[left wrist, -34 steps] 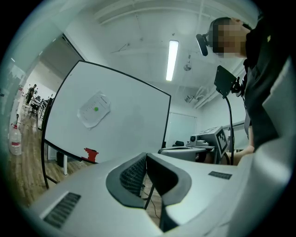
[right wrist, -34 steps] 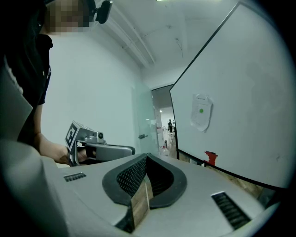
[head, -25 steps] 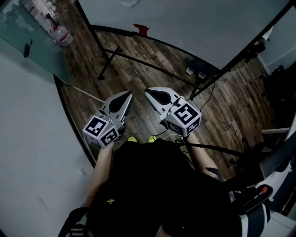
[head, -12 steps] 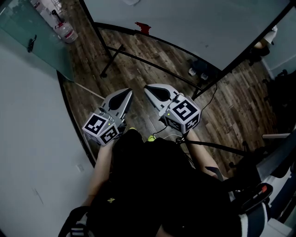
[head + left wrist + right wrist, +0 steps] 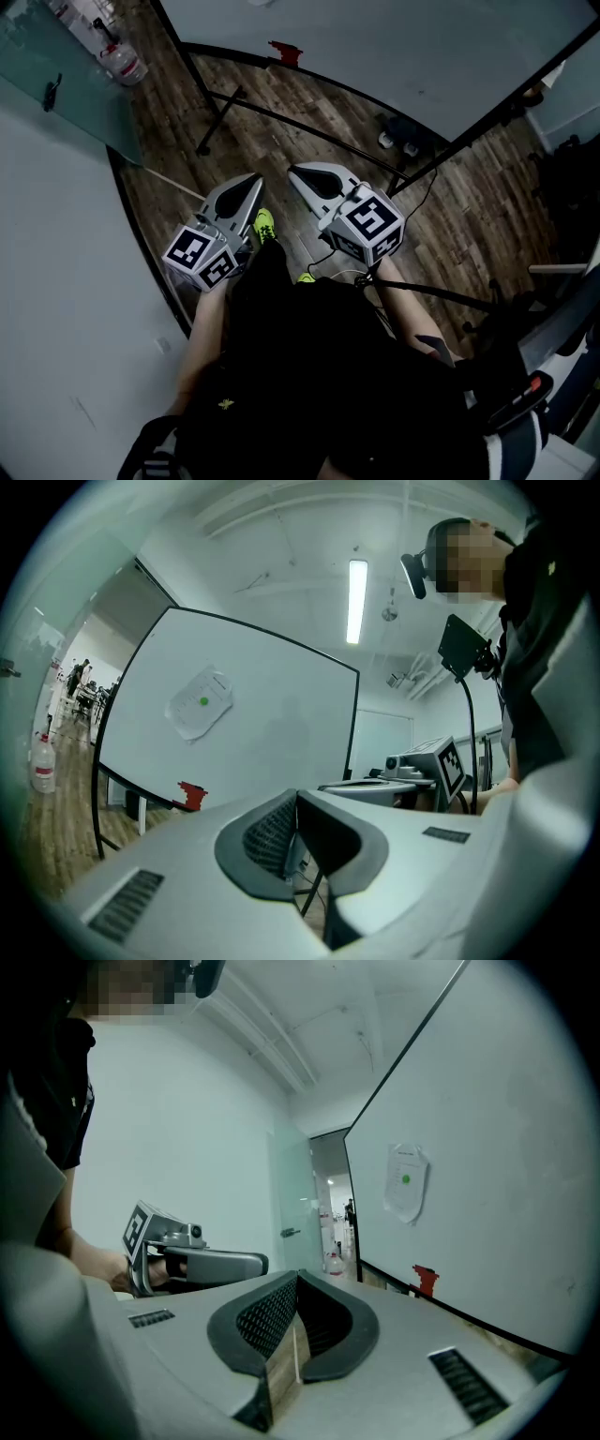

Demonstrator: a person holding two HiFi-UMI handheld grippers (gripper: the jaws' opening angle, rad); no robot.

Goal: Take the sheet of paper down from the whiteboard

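Note:
The whiteboard point(image 5: 375, 37) stands ahead on a black frame. On it hangs the sheet of paper point(image 5: 192, 712), pinned by a green magnet point(image 5: 203, 701); in the right gripper view the sheet of paper point(image 5: 405, 1190) is on the whiteboard point(image 5: 506, 1147) at the upper right. My left gripper point(image 5: 254, 179) and right gripper point(image 5: 292, 172) are held side by side in front of me, well short of the board. Both are shut with nothing between the jaws, as the left gripper point(image 5: 296, 795) and right gripper point(image 5: 298, 1277) show in their own views.
A red object point(image 5: 284, 53) sits at the board's lower edge. The board's black stand legs point(image 5: 220, 117) cross the wooden floor. A glass partition point(image 5: 66, 94) and a water bottle point(image 5: 127, 66) are at the left. Shoes point(image 5: 394, 141) lie under the board; a cable and equipment are at the right.
Both grippers have shifted slightly towards the board, still shut. A foot in a yellow-green shoe has stepped forward beneath them.

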